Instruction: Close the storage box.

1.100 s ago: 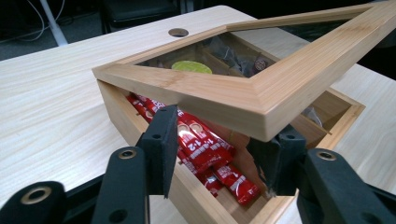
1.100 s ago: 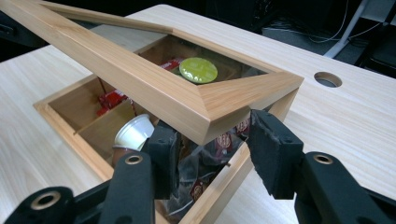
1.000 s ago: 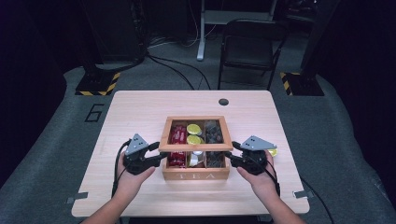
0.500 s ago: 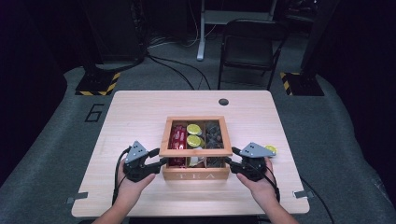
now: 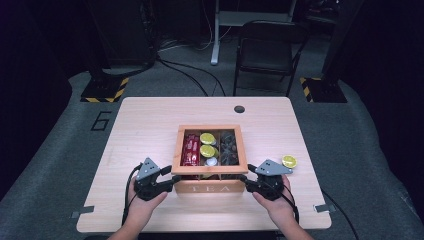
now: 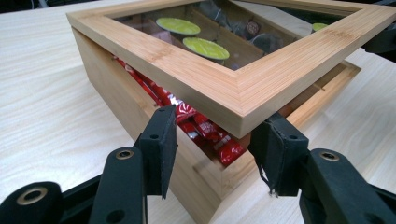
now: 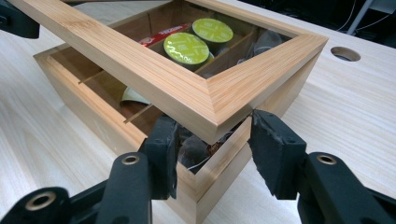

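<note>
Both hands lower than a second ago, lid nearer shut. Left gripper and right gripper each pinch a front lid corner. Box mid-table, lid slightly raised.

Place: a lab or recording studio, not a home.
Walls: black all round, the far parts lost in the dark.
Floor: grey carpet, with a large "6" marked beside the counter.
Counter: one light wood counter standing alone mid-room, with a round cable hole near its far edge.
Stands: dark posts on bases edged with yellow-black hazard tape, left and right.
Cables: black cables trailing across the floor behind the counter.
Furniture: a black chair and a white pole at the back.
</note>
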`<act>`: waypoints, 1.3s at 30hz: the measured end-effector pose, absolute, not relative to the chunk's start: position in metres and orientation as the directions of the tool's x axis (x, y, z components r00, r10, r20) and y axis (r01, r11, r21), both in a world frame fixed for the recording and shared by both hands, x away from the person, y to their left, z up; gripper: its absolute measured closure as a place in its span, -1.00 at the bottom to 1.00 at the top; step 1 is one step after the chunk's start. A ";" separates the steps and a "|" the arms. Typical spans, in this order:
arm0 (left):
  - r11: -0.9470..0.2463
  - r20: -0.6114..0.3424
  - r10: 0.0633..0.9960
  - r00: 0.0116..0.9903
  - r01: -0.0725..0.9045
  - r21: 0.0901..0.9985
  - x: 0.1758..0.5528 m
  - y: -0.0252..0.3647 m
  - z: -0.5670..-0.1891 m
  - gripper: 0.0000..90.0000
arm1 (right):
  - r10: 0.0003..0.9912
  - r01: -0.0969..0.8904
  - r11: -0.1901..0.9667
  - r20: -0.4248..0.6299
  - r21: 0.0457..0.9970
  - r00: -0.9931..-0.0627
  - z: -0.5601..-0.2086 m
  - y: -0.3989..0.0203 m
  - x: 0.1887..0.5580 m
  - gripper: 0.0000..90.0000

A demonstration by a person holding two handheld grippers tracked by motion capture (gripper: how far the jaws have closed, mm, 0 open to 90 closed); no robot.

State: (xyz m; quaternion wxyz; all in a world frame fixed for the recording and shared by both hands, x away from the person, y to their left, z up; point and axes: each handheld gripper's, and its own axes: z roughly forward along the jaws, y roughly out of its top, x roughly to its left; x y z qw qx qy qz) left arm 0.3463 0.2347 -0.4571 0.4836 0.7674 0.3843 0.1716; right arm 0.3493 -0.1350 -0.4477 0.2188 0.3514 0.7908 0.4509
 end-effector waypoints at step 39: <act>-0.216 -0.134 0.748 0.651 0.429 0.877 0.335 0.238 -0.472 0.03 | 0.738 0.384 0.368 -0.014 0.847 -0.675 -0.461 -0.132 0.342 0.02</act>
